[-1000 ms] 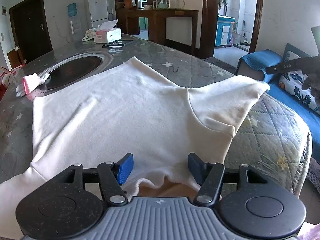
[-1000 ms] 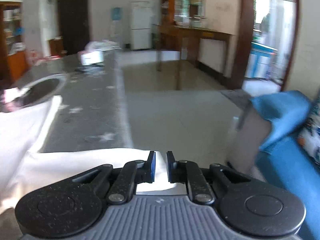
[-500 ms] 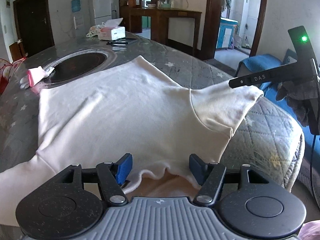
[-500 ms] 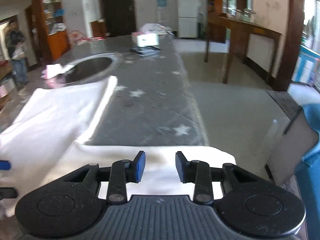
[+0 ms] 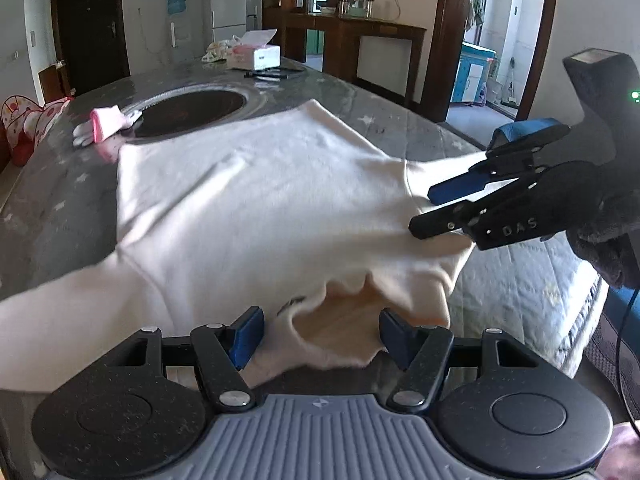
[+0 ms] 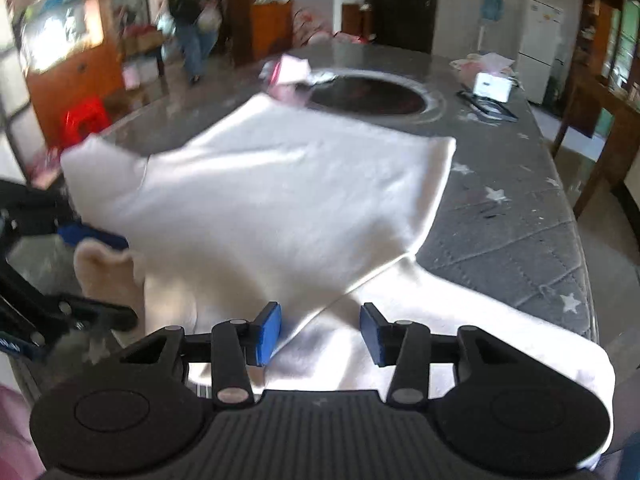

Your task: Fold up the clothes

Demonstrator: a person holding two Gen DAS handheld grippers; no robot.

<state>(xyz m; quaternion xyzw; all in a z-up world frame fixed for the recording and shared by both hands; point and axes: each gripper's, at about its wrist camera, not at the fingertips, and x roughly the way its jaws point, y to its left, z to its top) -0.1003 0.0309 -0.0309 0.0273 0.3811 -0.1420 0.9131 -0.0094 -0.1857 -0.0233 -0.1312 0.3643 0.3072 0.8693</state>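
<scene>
Sweatshirt (image 5: 256, 200), cream and spread flat on the quilted table (image 5: 520, 280), looks soft and limp; take it at shoulder seam or sleeve. Left gripper (image 5: 320, 330) and right gripper (image 6: 320, 330) both gape wide, empty.

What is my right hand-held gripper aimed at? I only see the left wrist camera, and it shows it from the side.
Observer: The right hand-held gripper is open, with its fingers on either side of the seam where the sleeve joins the body of the white sweater.
Operator: Where does that sleeve go?
Observer: It runs off to the right, along the near edge of the table.
Operator: Is anybody else in the room?
Observer: Yes, a person stands far back near an orange cabinet, too blurred to say more.
</scene>
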